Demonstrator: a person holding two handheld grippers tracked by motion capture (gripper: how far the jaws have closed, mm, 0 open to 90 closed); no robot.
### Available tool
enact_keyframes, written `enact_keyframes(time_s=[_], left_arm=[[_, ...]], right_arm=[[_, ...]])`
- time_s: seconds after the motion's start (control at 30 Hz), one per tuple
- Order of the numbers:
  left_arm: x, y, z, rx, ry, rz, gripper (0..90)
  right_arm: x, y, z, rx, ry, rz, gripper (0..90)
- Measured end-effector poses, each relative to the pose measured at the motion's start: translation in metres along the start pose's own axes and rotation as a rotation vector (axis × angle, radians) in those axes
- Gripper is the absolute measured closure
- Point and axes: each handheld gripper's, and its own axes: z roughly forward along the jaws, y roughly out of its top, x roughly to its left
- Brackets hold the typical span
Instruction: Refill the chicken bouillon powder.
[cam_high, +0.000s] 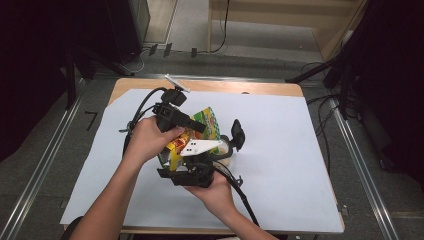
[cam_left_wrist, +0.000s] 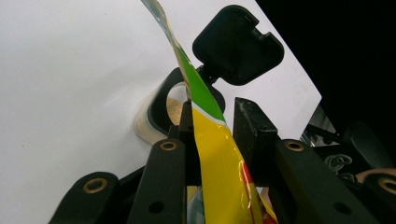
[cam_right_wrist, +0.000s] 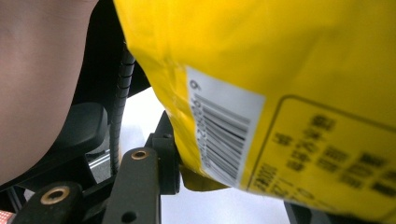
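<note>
Snack bag (cam_high: 207, 125), yellow-green foil, held above the white table sheet (cam_high: 300, 150), pinched by left gripper (cam_left_wrist: 212, 135) and right gripper (cam_right_wrist: 224, 186); risk: opposing pull tears it abruptly, spilling contents.

Barcode label (cam_right_wrist: 224, 135) on the yellow packet (cam_right_wrist: 299, 60) reads "6".

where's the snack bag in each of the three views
High view: snack bag at table centre, between both grippers.
Left gripper view: its edge-on seam runs up the middle, between the jaws.
Right gripper view: its yellow barcoded back, upper right.
Shared landmark: white sheet.
</note>
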Motion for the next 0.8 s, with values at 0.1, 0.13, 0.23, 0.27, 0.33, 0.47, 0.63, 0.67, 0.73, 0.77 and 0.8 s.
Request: enact_keyframes(time_s=[0.1,0.13,0.23,0.27,0.33,0.47,0.63,0.67,0.73,0.77,0.8], left_arm=[[0.001,0.0,0.0013,0.004,-0.002,-0.006,74.2],[0.0019,0.0002,0.0013,0.004,-0.004,-0.008,74.2],[0.0025,0.0003,0.0005,0.001,-0.01,-0.007,74.0],[0.0023,0.0002,0.0004,-0.001,-0.01,-0.01,74.0],[0.0025,0.0003,0.0002,-0.001,-0.012,-0.011,74.0],[0.0027,0.0002,-0.0002,0.0,-0.013,-0.011,74.0],[0.003,0.0003,-0.0005,-0.003,-0.018,-0.014,74.0],[0.003,0.0003,-0.0007,-0.003,-0.018,-0.012,74.0],[0.0029,0.0003,-0.0007,-0.005,-0.018,-0.011,74.0],[0.0027,0.0003,-0.0005,-0.004,-0.016,-0.01,74.0],[0.0026,0.0003,-0.0003,-0.004,-0.015,-0.011,74.0]], right_arm=[[-0.0008,-0.0007,0.0005,0.005,0.002,0.006,60.7],[-0.0008,-0.0005,0.0003,0.006,0.002,0.006,60.7],[-0.0002,0.0001,-0.0002,0.004,0.004,0.009,60.6],[0.0,0.0003,-0.0005,0.004,0.004,0.008,60.6],[0.0003,0.0005,-0.0007,0.004,0.002,0.006,60.6],[0.001,0.0009,-0.0009,0.005,0.0,0.004,60.6],[0.0016,0.0013,-0.0013,0.004,-0.001,0.003,60.6],[0.0018,0.0015,-0.0015,0.003,-0.004,-0.001,60.6],[0.0018,0.0016,-0.0016,0.003,-0.004,-0.002,60.6],[0.0018,0.0016,-0.0018,0.003,-0.005,-0.003,60.6],[0.0017,0.0015,-0.0015,0.002,-0.005,-0.002,60.6]])
